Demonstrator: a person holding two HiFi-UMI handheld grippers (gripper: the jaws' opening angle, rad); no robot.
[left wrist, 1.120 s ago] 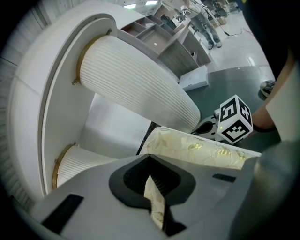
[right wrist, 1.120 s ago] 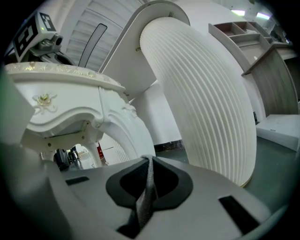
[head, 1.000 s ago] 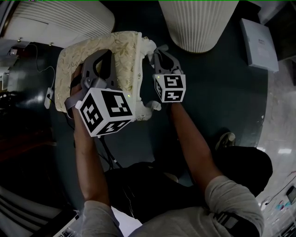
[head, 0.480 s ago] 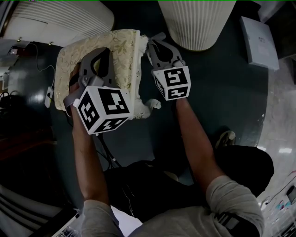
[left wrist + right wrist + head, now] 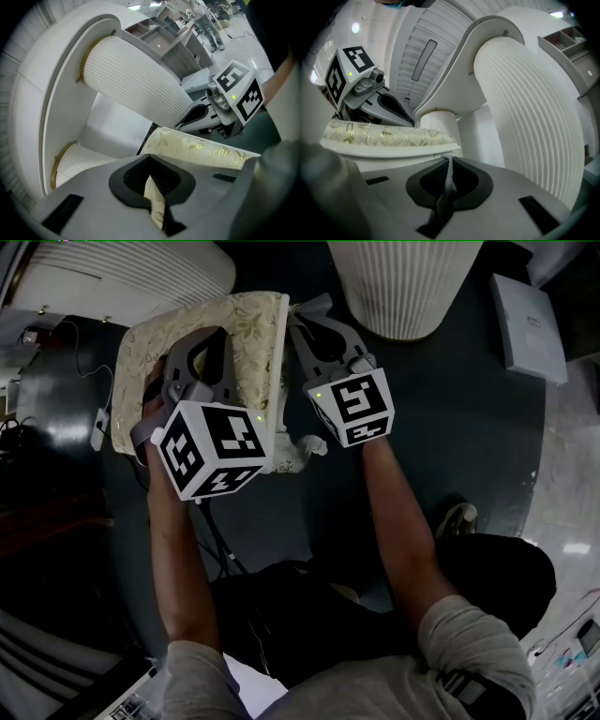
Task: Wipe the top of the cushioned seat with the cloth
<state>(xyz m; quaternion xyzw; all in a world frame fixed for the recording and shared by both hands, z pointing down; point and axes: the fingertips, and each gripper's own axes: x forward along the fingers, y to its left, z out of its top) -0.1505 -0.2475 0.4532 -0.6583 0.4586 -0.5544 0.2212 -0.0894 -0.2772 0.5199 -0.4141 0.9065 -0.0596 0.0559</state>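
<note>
The left gripper (image 5: pixel 208 345) lies over the cushioned seat (image 5: pixel 251 343). Its jaws (image 5: pixel 154 199) are closed tight on a thin fold of cream, flowery fabric (image 5: pixel 155 206). That fabric looks the same as the seat's top (image 5: pixel 201 150), but I cannot tell if it is part of the seat.

The right gripper (image 5: pixel 306 317) is just beside the seat's right edge, near the far corner. Its jaws (image 5: pixel 447 180) are pressed together on the cloth (image 5: pixel 449 183), a thin grey strip that stands up between them. From the right gripper view the seat (image 5: pixel 389 136) is to the left, seen from the side, with its flowery top above a white frame (image 5: pixel 393 151). I cannot tell if the cloth touches the seat.

Each gripper has a white cube with black squares at its back end, the left cube (image 5: pixel 211 448) and the right cube (image 5: pixel 354 409). The person's arms (image 5: pixel 398 521) reach up to them from the bottom.

The seat stands on a dark floor (image 5: pixel 450 427). One curly white leg (image 5: pixel 302 452) shows at its near right corner. A big white ribbed column (image 5: pixel 403 287) stands past the seat's far right corner, and another white ribbed shape (image 5: pixel 122 277) sits past the far left corner. A flat white box (image 5: pixel 525 324) lies on the floor well off to the right. A shoe (image 5: pixel 457 519) shows on the floor near the person.
</note>
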